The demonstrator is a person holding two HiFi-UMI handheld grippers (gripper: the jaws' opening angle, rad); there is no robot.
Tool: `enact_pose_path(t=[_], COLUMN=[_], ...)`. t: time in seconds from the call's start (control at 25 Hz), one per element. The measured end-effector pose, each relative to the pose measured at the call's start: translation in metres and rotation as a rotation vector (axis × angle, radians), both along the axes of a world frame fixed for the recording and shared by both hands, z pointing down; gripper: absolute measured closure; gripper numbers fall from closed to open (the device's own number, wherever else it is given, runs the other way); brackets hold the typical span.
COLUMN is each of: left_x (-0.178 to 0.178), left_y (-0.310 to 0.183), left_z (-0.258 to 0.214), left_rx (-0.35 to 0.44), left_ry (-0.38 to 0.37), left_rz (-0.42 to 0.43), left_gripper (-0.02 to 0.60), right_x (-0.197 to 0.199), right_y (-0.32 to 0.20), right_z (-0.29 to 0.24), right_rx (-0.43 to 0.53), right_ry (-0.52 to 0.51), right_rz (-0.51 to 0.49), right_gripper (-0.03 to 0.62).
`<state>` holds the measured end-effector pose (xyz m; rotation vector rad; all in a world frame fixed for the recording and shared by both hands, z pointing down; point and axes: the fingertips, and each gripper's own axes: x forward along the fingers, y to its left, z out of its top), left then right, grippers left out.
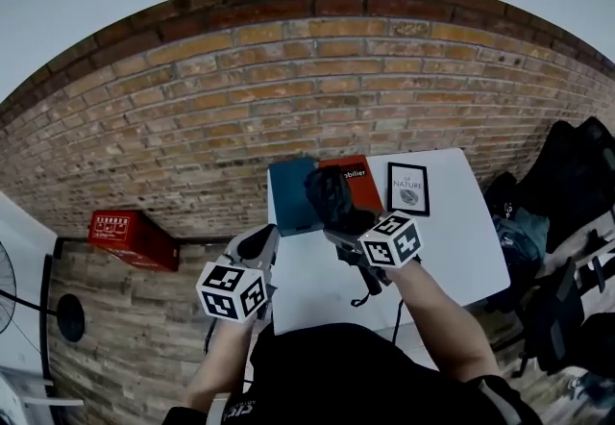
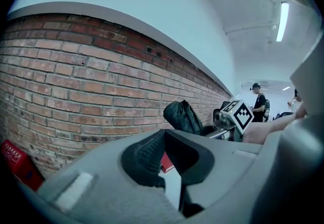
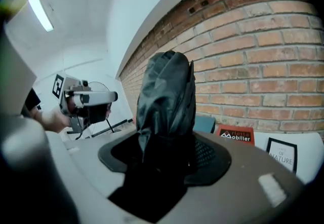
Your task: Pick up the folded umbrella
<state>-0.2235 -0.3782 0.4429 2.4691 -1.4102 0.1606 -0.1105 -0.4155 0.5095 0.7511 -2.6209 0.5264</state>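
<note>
**Brick wall** (image 1: 288, 77): fills the background of all three views.

**White table** (image 1: 461, 260): stands at the foot of the wall. Along its far edge lie a blue book (image 1: 288, 202), a red book (image 1: 365, 181) and a small framed print (image 1: 407, 188), side by side.

**Folded umbrella** (image 3: 167, 91): black, in its sleeve, held upright and clear of the tabletop. In the head view it shows in front of the two books. In the right gripper view it rises against the bricks.

**Right gripper** (image 3: 169, 154): jaws closed on the umbrella's lower part, pads pressing the dark fabric from both sides (more dark fabric fills the gap nearer the camera).

**Left gripper** (image 2: 164, 157): jaws a little apart with nothing between them. Only the table and a corner of the red book show through the gap. It hovers by the table's near-left edge, apart from the umbrella.

**Step in hand:** the grasp is made and the umbrella is off the table, so the pick-up appears to be at or near its end.

**Next move, as judged:** keep the squeeze steady and the umbrella upright. The sleeve looks slick and soft, so slackening the jaws could let it slide. The left gripper is free to steady it if needed.
</note>
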Motion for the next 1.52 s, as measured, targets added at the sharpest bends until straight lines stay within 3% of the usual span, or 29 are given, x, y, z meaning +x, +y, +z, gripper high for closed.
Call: enact_pose_path(t=[0.48, 0.84, 1.2, 1.52], left_x=[-0.011, -0.021, -0.029, -0.038], left_y=[-0.004, -0.001, 0.003, 0.002], left_z=[-0.028, -0.050, -0.057, -0.059], left_rx=[0.040, 0.089, 0.119, 0.129], left_ry=[-0.009, -0.029, -0.029, -0.029], left_rz=[-0.004, -0.032, -0.065, -0.090], left_gripper=[0.575, 0.575, 0.575, 0.575], right_x=[0.019, 0.055, 0.094, 0.110], right_y=[0.009, 0.033, 0.056, 0.063], right_z=[-0.108, -0.167, -0.181, -0.169], right_rx=[0.200, 0.383, 0.502, 0.493], right_ry=[-0.245, -0.332, -0.340, -0.384], right_rz=[0.072, 0.100, 0.140, 0.175], right_gripper=[0.326, 0.326, 0.326, 0.326])
